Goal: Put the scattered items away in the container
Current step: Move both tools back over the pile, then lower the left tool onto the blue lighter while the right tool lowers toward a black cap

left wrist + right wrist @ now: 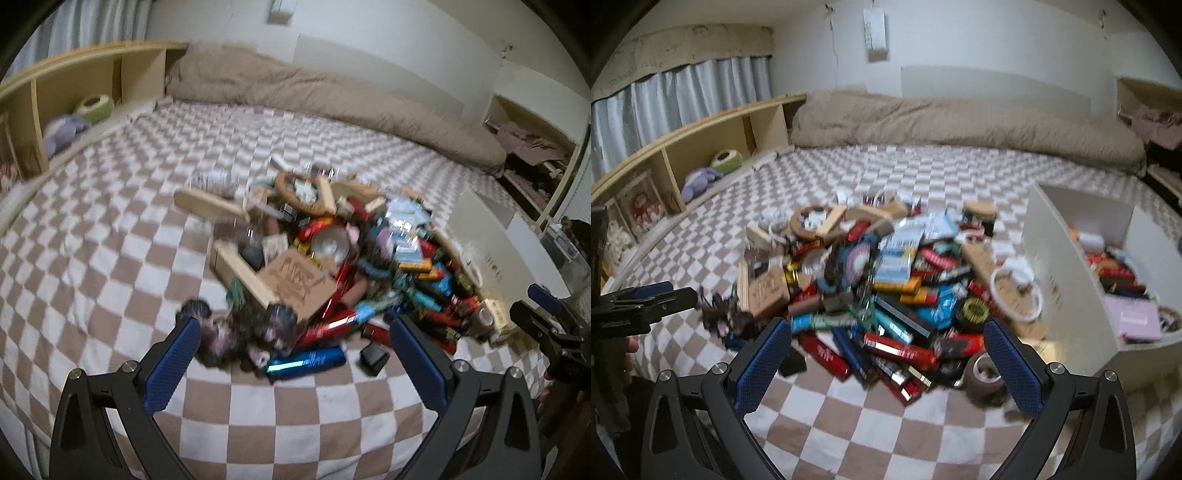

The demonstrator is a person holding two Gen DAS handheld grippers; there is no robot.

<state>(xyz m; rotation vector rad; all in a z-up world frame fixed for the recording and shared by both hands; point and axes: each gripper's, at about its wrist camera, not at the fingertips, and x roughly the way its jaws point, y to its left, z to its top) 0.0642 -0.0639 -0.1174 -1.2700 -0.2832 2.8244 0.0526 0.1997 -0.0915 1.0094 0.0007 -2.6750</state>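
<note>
A big heap of scattered items (886, 273) lies on the checkered bed: boxes, tubes, wooden pieces, packets. The same heap (332, 258) fills the middle of the left wrist view. A white container (1067, 280) stands at the heap's right, several items inside it; in the left wrist view the container (495, 236) shows behind the heap. My left gripper (295, 332) is open above a dark frilly item (236, 332) and a blue tube (306, 363). My right gripper (888, 334) is open over the heap's near edge, a brown tape roll (984, 376) by its right finger.
A rolled beige duvet (960, 122) lies along the far wall. A wooden shelf (701, 136) with soft toys runs along the left side. The left gripper (646, 299) shows at the right wrist view's left edge, held by a hand. Bare checkered blanket (886, 424) lies near the camera.
</note>
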